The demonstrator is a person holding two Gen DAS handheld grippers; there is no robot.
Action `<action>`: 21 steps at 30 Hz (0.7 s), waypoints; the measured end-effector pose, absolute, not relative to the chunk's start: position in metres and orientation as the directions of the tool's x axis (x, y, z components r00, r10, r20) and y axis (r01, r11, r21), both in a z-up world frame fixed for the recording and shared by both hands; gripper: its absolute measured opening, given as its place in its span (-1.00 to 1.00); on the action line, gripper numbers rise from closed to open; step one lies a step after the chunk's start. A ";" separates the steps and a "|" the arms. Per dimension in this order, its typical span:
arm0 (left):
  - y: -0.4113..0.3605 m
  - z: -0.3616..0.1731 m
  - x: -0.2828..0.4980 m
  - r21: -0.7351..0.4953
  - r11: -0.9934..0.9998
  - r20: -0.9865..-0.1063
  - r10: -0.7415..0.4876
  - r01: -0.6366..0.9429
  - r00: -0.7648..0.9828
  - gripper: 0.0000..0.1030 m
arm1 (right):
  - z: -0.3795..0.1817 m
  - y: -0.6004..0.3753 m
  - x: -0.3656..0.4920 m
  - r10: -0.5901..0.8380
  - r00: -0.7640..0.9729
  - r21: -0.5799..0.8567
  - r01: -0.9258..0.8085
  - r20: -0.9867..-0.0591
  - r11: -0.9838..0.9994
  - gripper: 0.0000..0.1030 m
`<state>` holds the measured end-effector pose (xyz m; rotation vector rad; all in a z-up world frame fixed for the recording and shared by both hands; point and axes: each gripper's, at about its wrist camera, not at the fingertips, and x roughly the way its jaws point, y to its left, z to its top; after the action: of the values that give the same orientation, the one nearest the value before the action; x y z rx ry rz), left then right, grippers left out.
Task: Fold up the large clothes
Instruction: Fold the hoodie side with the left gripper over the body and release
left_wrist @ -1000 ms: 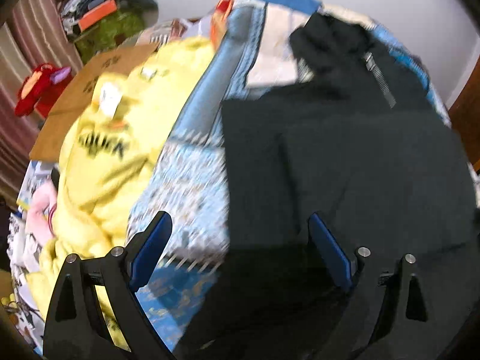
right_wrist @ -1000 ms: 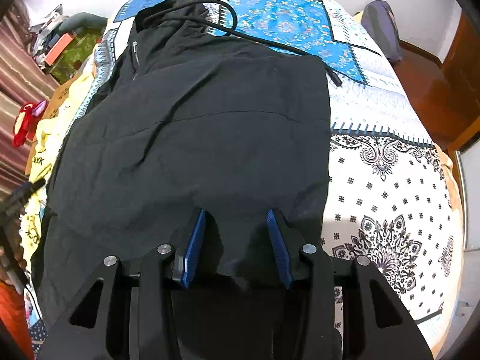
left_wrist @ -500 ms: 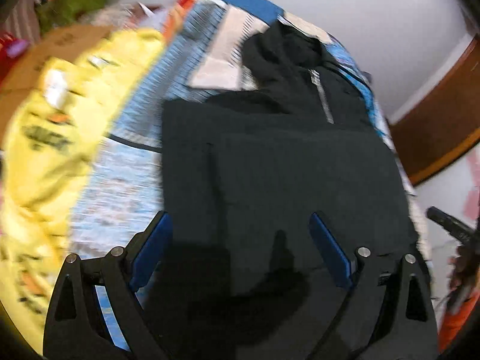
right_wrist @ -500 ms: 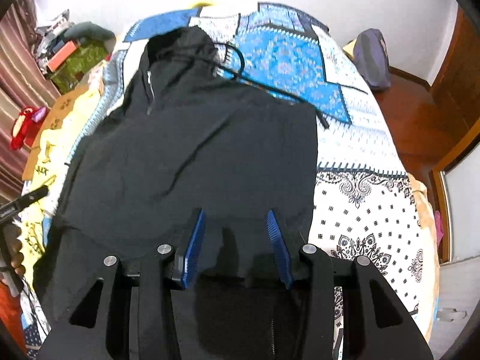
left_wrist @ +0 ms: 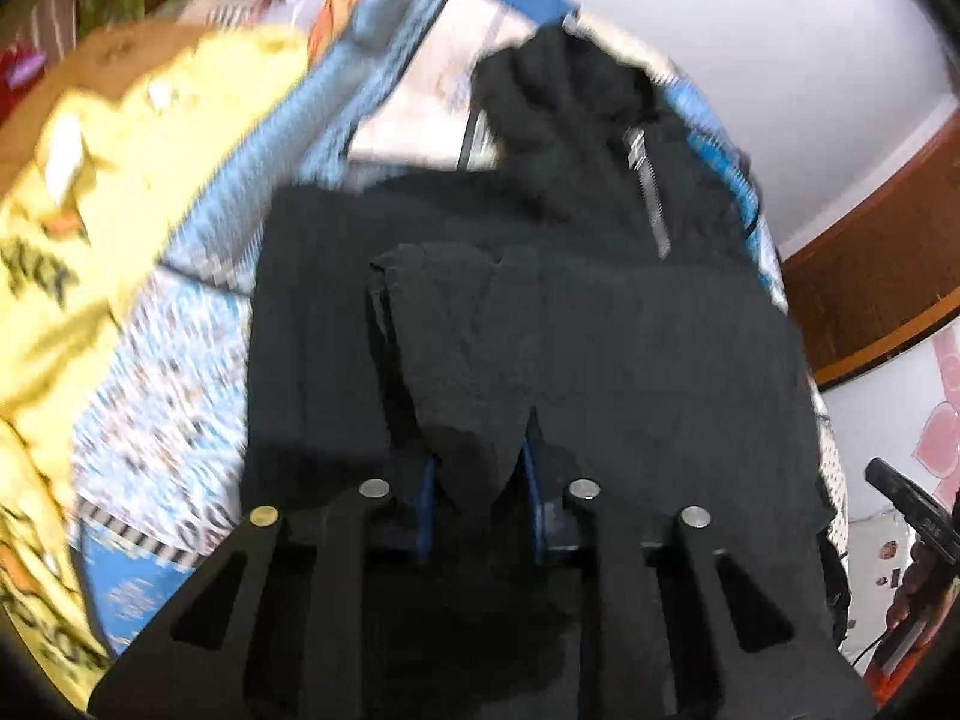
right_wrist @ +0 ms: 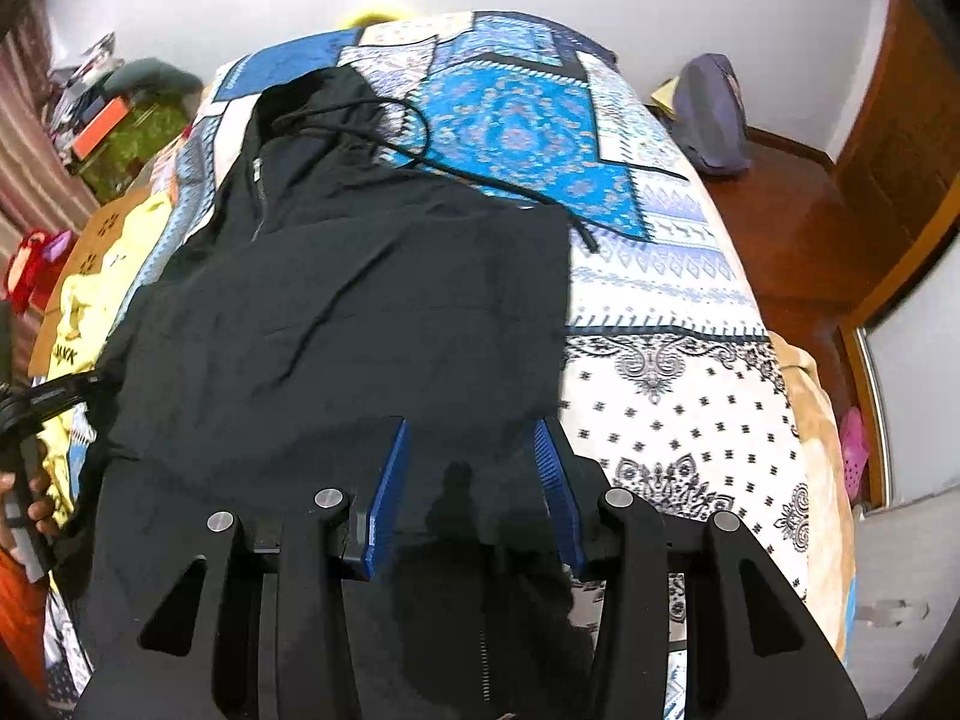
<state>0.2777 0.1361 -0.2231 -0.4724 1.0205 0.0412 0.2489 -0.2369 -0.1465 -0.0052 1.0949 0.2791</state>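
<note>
While the black hooded jacket point(right_wrist: 360, 312) lies spread across the patterned bedspread point(right_wrist: 672, 396), its hood toward the far wall and its drawstring point(right_wrist: 480, 174) trailing over the blue panel, both grippers work at its near hem. The left gripper point(left_wrist: 477, 480) has just been closing, and its blue fingers point(left_wrist: 425, 498) now pinch a bunched fold of the black fabric that rises in a peak between them. The right gripper point(right_wrist: 474, 480) has its blue fingers point(right_wrist: 387, 498) partly apart with the hem of the jacket between them; the cloth hangs dark between the pads, so they appear to be clenched on a thick layer of it, lifted off the bed. A yellow garment point(left_wrist: 90, 228) lies on the bed just beside the jacket's left edge. In the right wrist view a hand point(right_wrist: 33, 504) shows at the left border. A grey-blue bag point(right_wrist: 711, 114) sits on the wooden floor point(right_wrist: 792, 228) by the wall.
</note>
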 end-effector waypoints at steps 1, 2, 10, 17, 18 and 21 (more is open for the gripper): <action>0.139 -0.211 0.276 -0.373 0.896 -0.807 -0.186 -0.240 0.561 -0.60 | -0.147 -0.239 0.250 0.222 0.427 0.137 -0.220 -0.876 0.966 -0.23; 0.142 -0.197 0.273 -0.390 0.892 -0.781 -0.189 -0.230 0.595 -0.61 | -0.148 -0.241 0.251 0.222 0.426 0.141 -0.213 -0.877 0.967 -0.23; 0.154 -0.164 0.253 -0.328 0.922 -0.743 -0.118 -0.205 0.658 -0.62 | -0.171 -0.231 0.254 0.267 0.358 0.199 -0.214 -0.895 0.956 -0.23; 0.155 -0.240 0.254 -0.225 0.941 -0.866 -0.074 -0.252 0.495 -0.47 | -0.196 -0.208 0.250 0.199 0.317 0.112 -0.273 -0.927 0.956 -0.20; 0.156 -0.245 0.252 -0.226 0.940 -0.871 -0.077 -0.256 0.486 -0.41 | -0.194 -0.206 0.249 0.194 0.319 0.102 -0.281 -0.928 0.954 -0.19; 0.160 -0.252 0.249 -0.215 0.937 -0.878 -0.063 -0.274 0.474 -0.28 | -0.187 -0.206 0.253 0.190 0.313 0.093 -0.299 -0.931 0.950 -0.19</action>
<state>0.2490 0.1595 -0.2518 -0.3494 1.0746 0.1323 0.2526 -0.2055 -0.1874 -0.1026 1.2109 0.3230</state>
